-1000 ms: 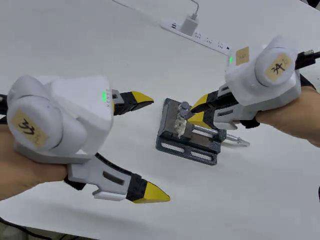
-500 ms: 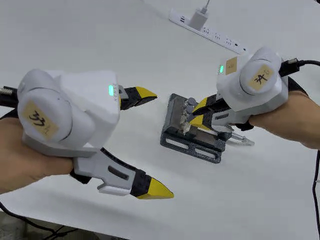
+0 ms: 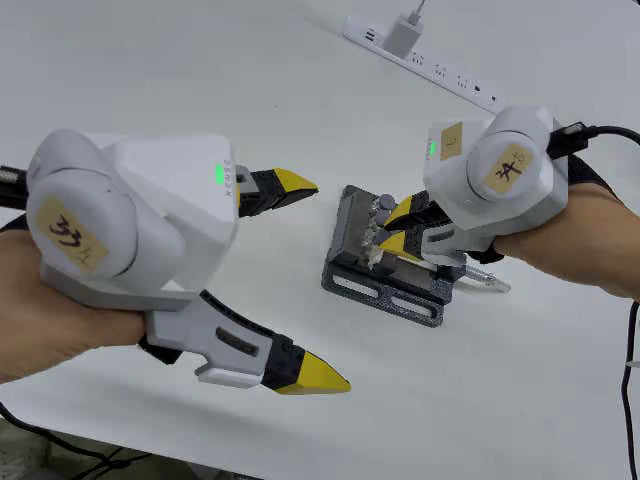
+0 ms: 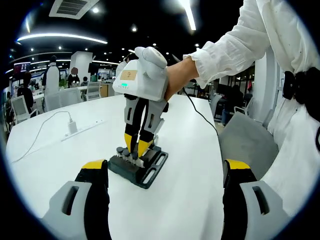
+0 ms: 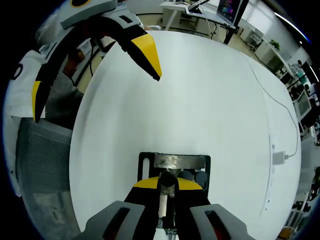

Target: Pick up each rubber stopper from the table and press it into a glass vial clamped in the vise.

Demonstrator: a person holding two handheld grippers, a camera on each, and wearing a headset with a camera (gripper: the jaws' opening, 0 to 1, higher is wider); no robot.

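Observation:
A small black vise (image 3: pixel 385 295) stands mid-table with glass vials clamped upright in it. My right gripper (image 3: pixel 393 228) points down at its top, shut on a dark rubber stopper (image 5: pixel 167 180) that sits on a pale vial (image 5: pixel 163 204). Another stoppered vial (image 5: pixel 200 177) stands beside it in the vise (image 5: pixel 175 161). In the left gripper view, dark-capped vials (image 4: pixel 125 152) line the vise (image 4: pixel 150 172) under the right gripper (image 4: pixel 136 146). My left gripper (image 3: pixel 310 280) hovers left of the vise, open and holding nothing; its own jaws (image 4: pixel 165 167) frame the vise from a distance.
A white power strip (image 3: pixel 425 62) with a plugged charger lies at the table's far side, its cable trailing off. The table's near edge runs along the bottom left. A grey chair (image 4: pixel 247 140) stands beyond the table's right side.
The head camera has shifted. My right gripper has leaned in a little closer over the vise top. The left gripper stays open at the same distance.

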